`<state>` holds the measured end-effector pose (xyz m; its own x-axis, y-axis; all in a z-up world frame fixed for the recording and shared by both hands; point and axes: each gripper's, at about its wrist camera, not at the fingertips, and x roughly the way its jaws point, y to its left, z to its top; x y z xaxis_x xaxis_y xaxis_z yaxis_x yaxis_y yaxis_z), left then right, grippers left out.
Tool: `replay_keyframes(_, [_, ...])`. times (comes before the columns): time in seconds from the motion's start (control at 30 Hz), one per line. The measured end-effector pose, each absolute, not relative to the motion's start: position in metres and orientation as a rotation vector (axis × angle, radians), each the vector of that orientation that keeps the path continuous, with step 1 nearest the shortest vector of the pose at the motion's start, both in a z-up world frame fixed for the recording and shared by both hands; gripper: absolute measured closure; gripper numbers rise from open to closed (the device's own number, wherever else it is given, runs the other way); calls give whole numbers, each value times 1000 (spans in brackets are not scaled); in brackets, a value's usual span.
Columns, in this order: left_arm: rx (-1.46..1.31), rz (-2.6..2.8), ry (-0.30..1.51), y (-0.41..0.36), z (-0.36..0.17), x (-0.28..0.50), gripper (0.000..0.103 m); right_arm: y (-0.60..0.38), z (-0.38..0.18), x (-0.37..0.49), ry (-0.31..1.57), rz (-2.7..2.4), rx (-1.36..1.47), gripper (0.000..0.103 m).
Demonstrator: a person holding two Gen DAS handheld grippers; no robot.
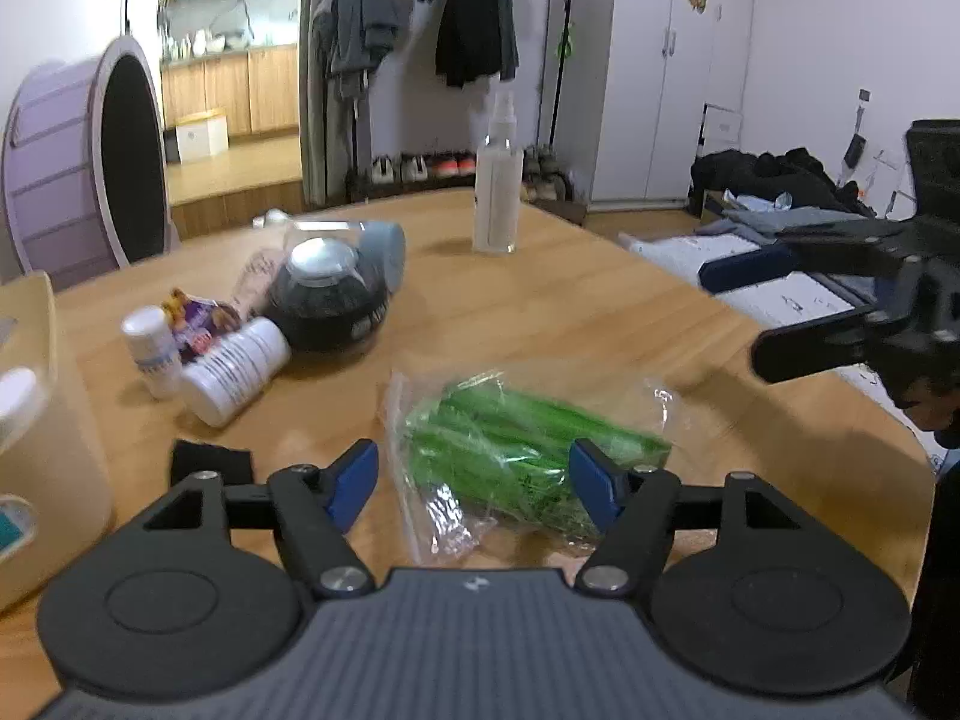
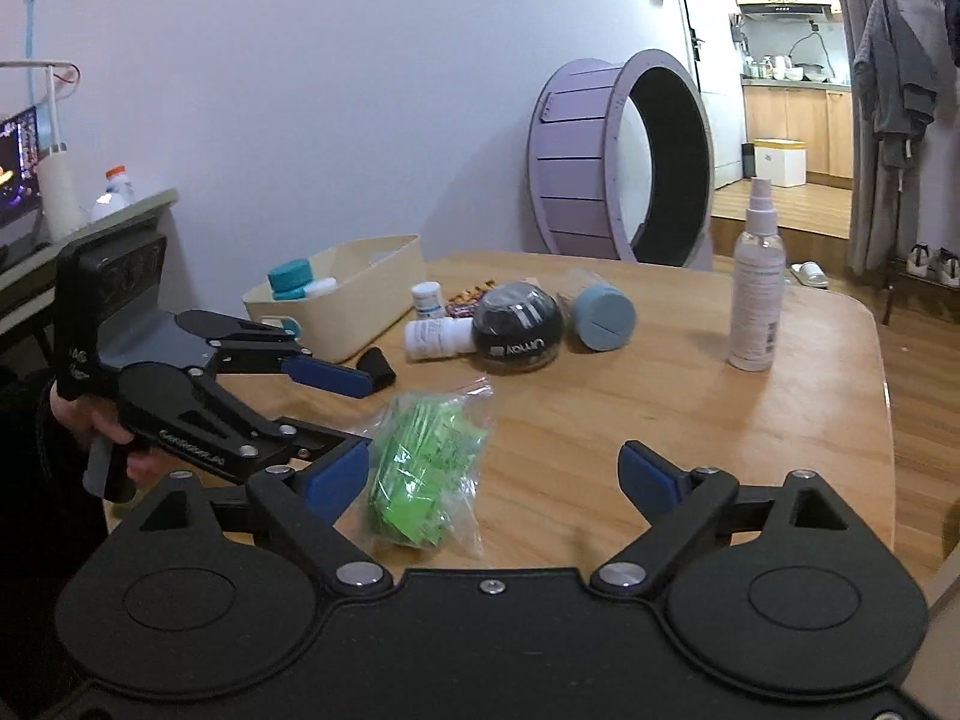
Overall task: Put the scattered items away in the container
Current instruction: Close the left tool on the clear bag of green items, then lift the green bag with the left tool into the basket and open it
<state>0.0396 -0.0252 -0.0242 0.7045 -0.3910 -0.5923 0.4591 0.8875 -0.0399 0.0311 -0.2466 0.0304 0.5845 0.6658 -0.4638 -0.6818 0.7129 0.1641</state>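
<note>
- Your work surface is a rounded wooden table (image 2: 690,420) in a lived-in room, with a purple wheel-shaped drum (image 2: 624,156) standing behind it and coats hanging on a rack (image 1: 420,18) farther back.
- Your left gripper (image 1: 474,483) has its blue-padded fingers (image 1: 354,480) spread wide, one on each side of the near end of the bag of green items (image 1: 516,450); you can't tell from either view whether the pads touch the plastic.
- From the right wrist view, that same bag (image 2: 426,468) lies flat on the table near the front edge, with the left gripper (image 2: 345,420) reaching in from the left.
- Your right gripper (image 2: 495,483) is also wide open and holds nothing; it sits just right of the bag, over bare wood.
- The cream container (image 2: 354,294) stands at the table's far left corner, with a teal-capped bottle (image 2: 291,279) already inside it.
- Still scattered beside the container: two white pill bottles (image 2: 435,324), one upright and one on its side, a small colourful packet (image 1: 198,324), a dark glass ball (image 2: 519,330), and a blue-grey cylinder (image 2: 603,315) lying on its side.
- A black strap (image 2: 378,363) lies on the table just in front of the container.
- A clear spray bottle (image 2: 756,282) stands upright, well apart from the cluster, toward the right side.
</note>
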Motion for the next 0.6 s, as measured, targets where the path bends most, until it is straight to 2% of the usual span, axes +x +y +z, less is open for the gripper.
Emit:
replay_keyframes(0.13, [92, -464, 665, -30, -34, 47, 24, -250, 29, 28, 513, 786, -22, 8])
replay_keyframes(0.27, [72, -471, 666, -31, -37, 50, 24, -247, 27, 29, 510, 789, -26, 8])
replay_keyframes(0.3, [72, -476, 662, -32, -36, 50, 29, -247, 26, 29, 508, 790, -27, 8])
replay_keyframes(0.4, [73, -529, 642, -35, -34, 45, 65, -249, 26, 28, 505, 788, -23, 8])
replay_keyframes(0.43, [75, -544, 634, -36, -33, 43, 73, -249, 26, 28, 504, 786, -21, 8])
replay_keyframes(0.53, [95, -550, 588, -40, -29, 36, 87, -250, 27, 27, 497, 779, -17, 8])
replay_keyframes(0.6, [87, -543, 558, -38, -24, 32, 92, -250, 28, 27, 492, 776, -14, 8])
